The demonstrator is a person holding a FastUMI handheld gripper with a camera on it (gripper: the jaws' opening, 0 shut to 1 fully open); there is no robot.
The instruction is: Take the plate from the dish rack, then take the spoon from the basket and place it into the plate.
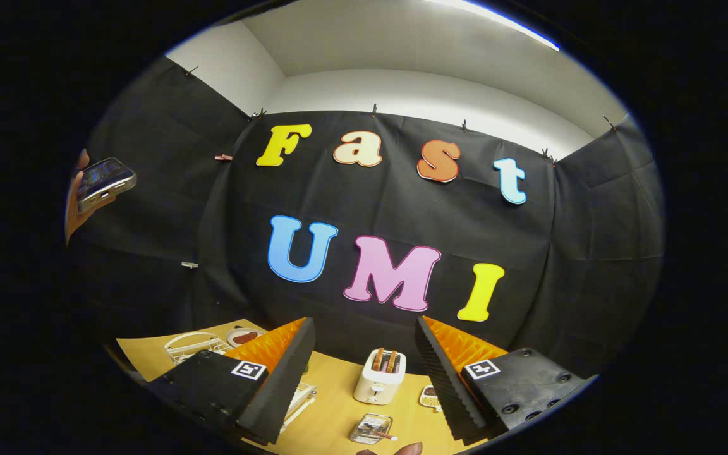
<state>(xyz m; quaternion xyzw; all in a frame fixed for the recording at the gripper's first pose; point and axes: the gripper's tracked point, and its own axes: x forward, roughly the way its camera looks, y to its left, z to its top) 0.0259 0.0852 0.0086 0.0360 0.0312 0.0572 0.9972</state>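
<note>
Fingers (364, 373) spread apart, gripping nothing, toaster (380, 377) and basket (371, 428) between them.

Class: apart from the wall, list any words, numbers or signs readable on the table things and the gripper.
None readable.
Open gripper, toaster beyond its fingers: square marker patterns, no letters.
Toaster: nothing legible.
Phone: too blurred.

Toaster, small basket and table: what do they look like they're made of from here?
Toaster, between and beyond the open gripper fingers: cream body, smooth and slightly glossy, likely plastic or painted metal. Small basket, nearer: thin pale wire mesh, seemingly metal. Table: warm yellow-tan, matte, apparently wood or laminate; grain too faint to tell.
</note>
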